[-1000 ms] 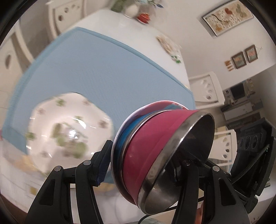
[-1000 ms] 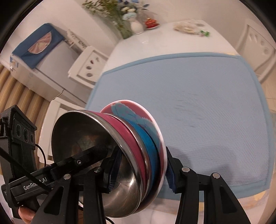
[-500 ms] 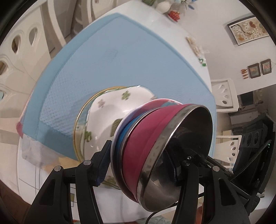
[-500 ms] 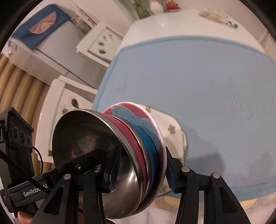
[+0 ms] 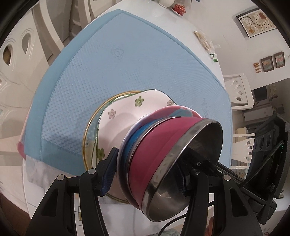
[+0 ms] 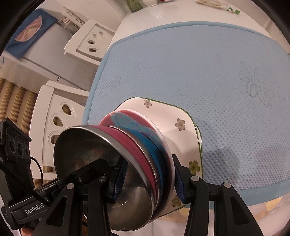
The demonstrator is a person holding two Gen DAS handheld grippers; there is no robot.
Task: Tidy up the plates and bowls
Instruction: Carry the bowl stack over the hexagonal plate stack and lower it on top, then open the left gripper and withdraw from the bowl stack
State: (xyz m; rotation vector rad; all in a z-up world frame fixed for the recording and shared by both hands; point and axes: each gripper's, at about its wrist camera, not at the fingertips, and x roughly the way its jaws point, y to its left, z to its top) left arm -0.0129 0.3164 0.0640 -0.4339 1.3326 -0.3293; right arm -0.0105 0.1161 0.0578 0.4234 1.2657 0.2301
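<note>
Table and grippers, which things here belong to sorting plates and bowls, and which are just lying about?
Part of the job:
bowl stack, gripped by both the left gripper and the right gripper
floral plate beneath it
gold-rimmed plate under that

Just lying about:
blue mat
red dish
wrapped packet
white chair

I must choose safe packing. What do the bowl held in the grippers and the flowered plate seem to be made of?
Bowl: apparently stainless steel inside, shiny grey with reflections; magenta outer coat, possibly paint or plastic. Flowered plate: probably glazed ceramic or porcelain, glossy white with printed blossoms, though melamine is possible.
</note>
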